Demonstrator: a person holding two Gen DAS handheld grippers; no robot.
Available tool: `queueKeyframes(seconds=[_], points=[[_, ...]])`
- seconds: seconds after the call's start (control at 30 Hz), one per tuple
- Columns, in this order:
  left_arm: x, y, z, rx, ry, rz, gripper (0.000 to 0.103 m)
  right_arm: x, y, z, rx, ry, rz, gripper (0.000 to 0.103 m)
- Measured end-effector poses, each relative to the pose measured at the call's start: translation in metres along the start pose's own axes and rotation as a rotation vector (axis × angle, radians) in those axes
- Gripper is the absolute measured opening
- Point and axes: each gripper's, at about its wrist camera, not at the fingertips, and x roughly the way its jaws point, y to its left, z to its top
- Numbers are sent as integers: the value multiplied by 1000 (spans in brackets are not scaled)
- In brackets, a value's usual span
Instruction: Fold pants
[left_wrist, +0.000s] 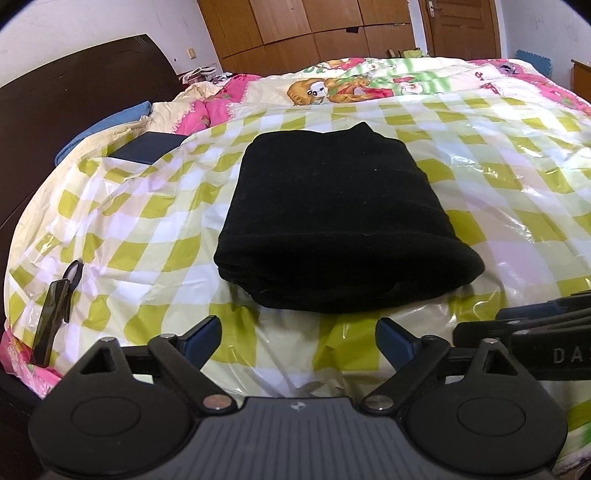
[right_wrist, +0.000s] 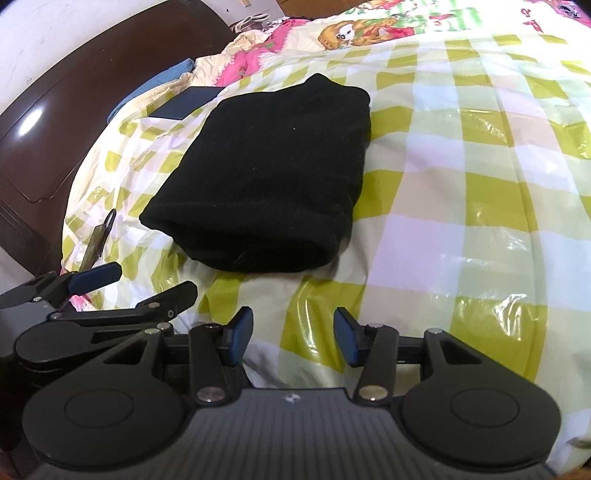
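Two grippers hover low over the bed, both empty. At the left, the left gripper (left_wrist: 299, 334) has its blue-padded jaws spread wide with nothing between them; beside it, the right gripper (right_wrist: 293, 334) holds its jaws partly apart, likewise pinching nothing. One pair of black pants (left_wrist: 332, 225), folded into a thick rectangular bundle, lies ahead of both on the green-and-white checked plastic sheet (left_wrist: 480, 192), clear of every fingertip. Left of the bundle rest one dark folding tool (left_wrist: 55, 306), near the sheet's edge, and one dark blue flat box (left_wrist: 149, 147) farther back. Beyond lies one cartoon-printed quilt (left_wrist: 369, 85), with one dark wooden headboard (left_wrist: 74, 85) at far left.
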Motion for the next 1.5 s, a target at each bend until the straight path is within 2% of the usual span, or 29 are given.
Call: queueKeyframes(seconds=[0.47,1.13,1.5], points=[[-11,-5,-1,2,-9,44,103,-5,-4,-2,17,-6,10,50],[-14,-5,-3,-9,-3,20,103,-9,-5,-6,19,-1,-19,51],[-20,-4,-3,-28,-18,-23,103,-10,-6,-7,29,5,-37,51]])
